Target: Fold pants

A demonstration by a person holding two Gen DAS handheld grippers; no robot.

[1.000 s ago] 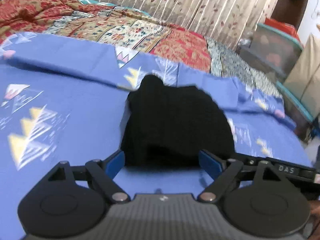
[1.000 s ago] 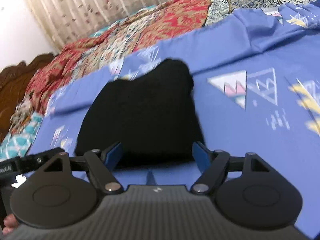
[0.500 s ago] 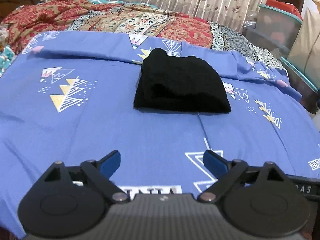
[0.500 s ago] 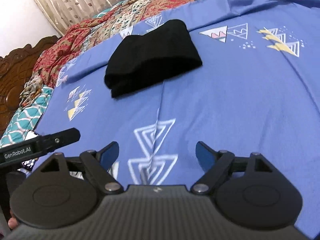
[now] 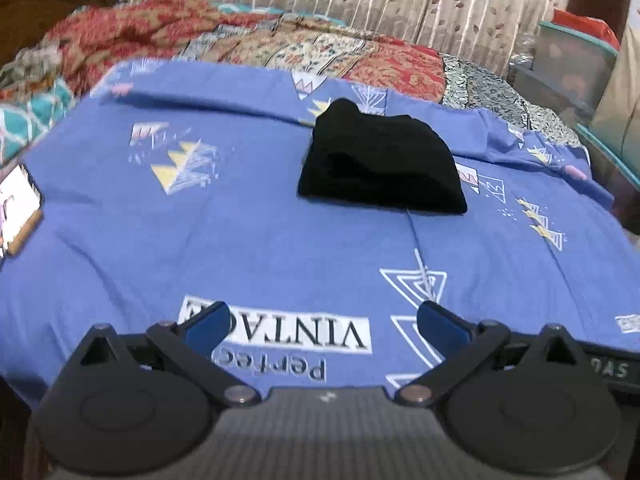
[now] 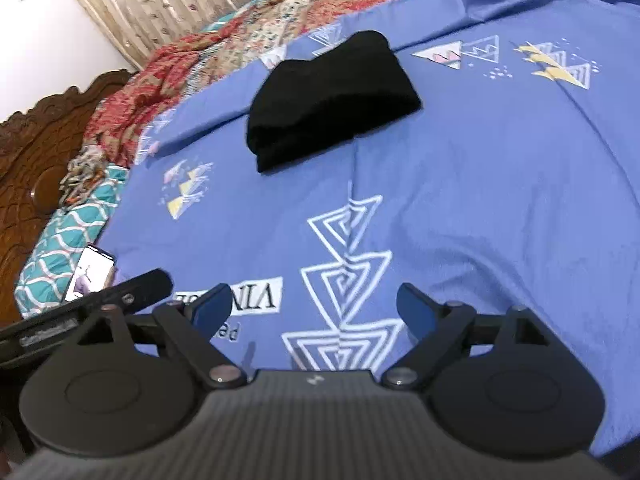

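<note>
Black pants (image 5: pixel 380 168) folded into compact stacked bundle, mid-bed on blue sheet (image 5: pixel 260 248). L gripper (image 5: pixel 322 326) & R gripper (image 6: pixel 314 308): jaws opening wide, nothing between, well short of pants.

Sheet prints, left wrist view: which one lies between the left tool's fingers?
The black-and-white "VINTAGE" text label on the blue sheet. It is lettering, upside down in this view; the yellow triangle print and outlined triangles lie farther off.

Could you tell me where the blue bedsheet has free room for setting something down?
Free: the blue sheet between the folded black pants and the grippers, and right of the pants. Crowded: the phone at its left edge, bunched quilts behind.
</note>
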